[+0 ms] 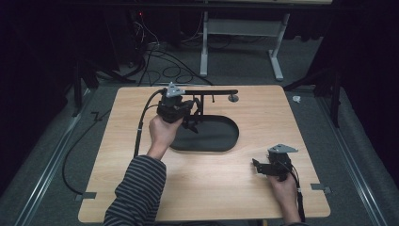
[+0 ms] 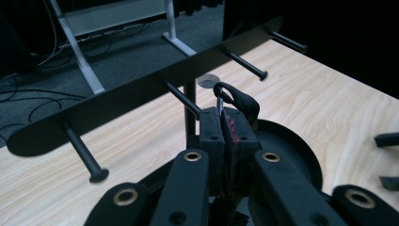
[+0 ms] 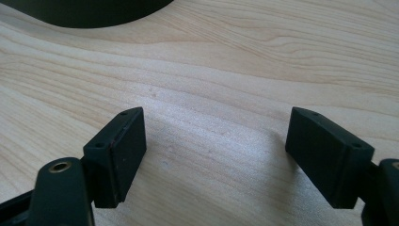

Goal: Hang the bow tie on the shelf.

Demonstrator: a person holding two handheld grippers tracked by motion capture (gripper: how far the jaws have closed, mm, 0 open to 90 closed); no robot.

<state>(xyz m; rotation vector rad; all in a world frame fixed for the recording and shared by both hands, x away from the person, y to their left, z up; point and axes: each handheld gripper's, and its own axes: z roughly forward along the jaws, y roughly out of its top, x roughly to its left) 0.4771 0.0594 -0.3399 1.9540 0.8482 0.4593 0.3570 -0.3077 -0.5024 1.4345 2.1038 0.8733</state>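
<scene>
A black rack stands on an oval black base; its horizontal bar carries several pegs. My left gripper is at the rack, over the base's left end. In the left gripper view it is shut on a small dark strap with a metal ring. The ring sits just right of a peg tip, below the bar. My right gripper rests low near the table's right front. It is open, with bare wood between its fingers.
A small grey disc lies on the wooden table behind the base. Beyond the far edge are white desk legs and cables on the floor. The base's edge lies ahead of the right gripper.
</scene>
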